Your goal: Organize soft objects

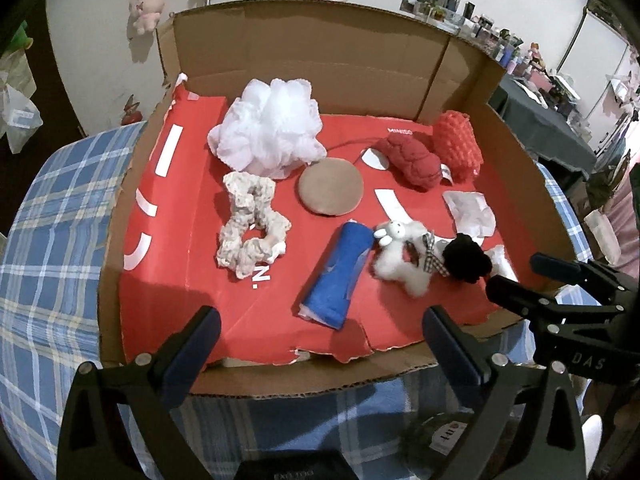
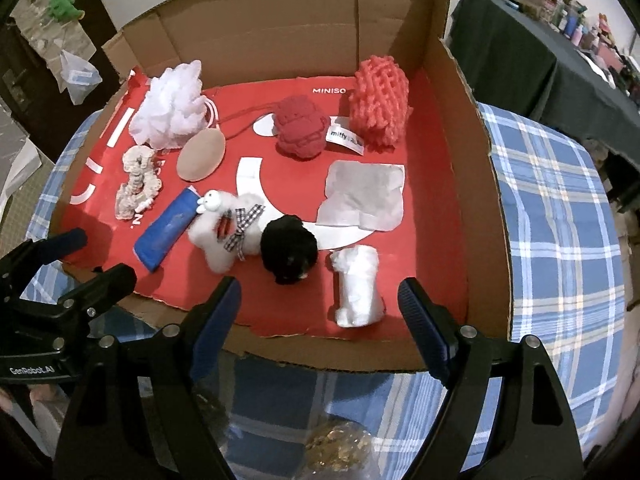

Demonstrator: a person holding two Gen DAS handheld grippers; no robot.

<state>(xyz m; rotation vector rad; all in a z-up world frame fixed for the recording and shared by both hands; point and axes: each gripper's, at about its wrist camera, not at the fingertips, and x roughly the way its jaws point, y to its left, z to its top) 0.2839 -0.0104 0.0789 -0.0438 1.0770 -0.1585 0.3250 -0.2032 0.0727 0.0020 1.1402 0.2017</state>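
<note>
While both grippers hang with jaws apart and empty over the near edge of the cardboard box (image 2: 460,184), the right gripper (image 2: 320,312) should drop squarely over the white roll (image 2: 358,288) by that edge, the left gripper (image 1: 320,344) over the blue cloth (image 1: 336,276).
</note>
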